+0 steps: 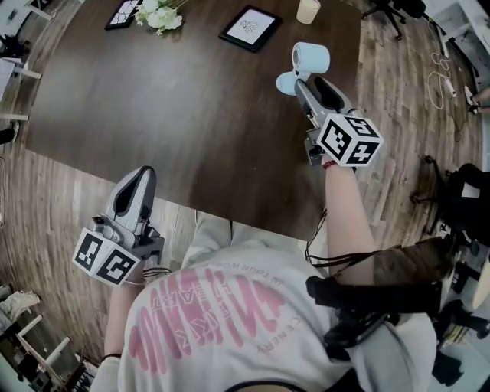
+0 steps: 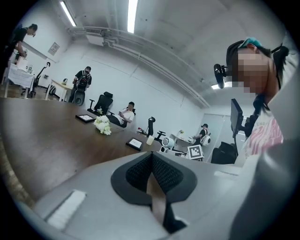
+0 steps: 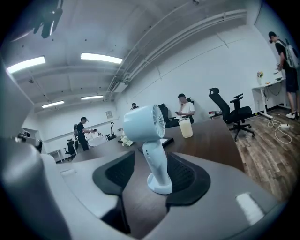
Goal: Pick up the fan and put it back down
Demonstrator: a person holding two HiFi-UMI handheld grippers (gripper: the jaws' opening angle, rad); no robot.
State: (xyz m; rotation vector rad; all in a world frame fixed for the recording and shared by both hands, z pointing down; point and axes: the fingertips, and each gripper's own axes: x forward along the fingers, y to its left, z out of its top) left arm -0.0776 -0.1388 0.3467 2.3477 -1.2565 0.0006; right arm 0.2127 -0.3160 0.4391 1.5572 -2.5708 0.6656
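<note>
A pale blue hand fan (image 1: pixel 310 57) stands upright on its round base on the dark wooden table (image 1: pixel 176 115), near the table's right edge. My right gripper (image 1: pixel 302 80) is open, with one jaw on each side of the fan's stem. In the right gripper view the fan (image 3: pixel 152 140) stands between the dark pads (image 3: pixel 187 176) of the right gripper (image 3: pixel 152 180), with table showing between the left pad and the stem. My left gripper (image 1: pixel 142 173) is shut and holds nothing, hanging over the floor by the table's near edge. Its pads (image 2: pixel 140 171) meet in the left gripper (image 2: pixel 152 171) view.
At the table's far side lie a white flower bunch (image 1: pixel 159 14), a dark-framed picture (image 1: pixel 249 27) and a cream cup (image 1: pixel 308 10). Office chairs (image 1: pixel 390 9) and a white cable (image 1: pixel 442 80) are on the wooden floor to the right. People sit and stand in the background.
</note>
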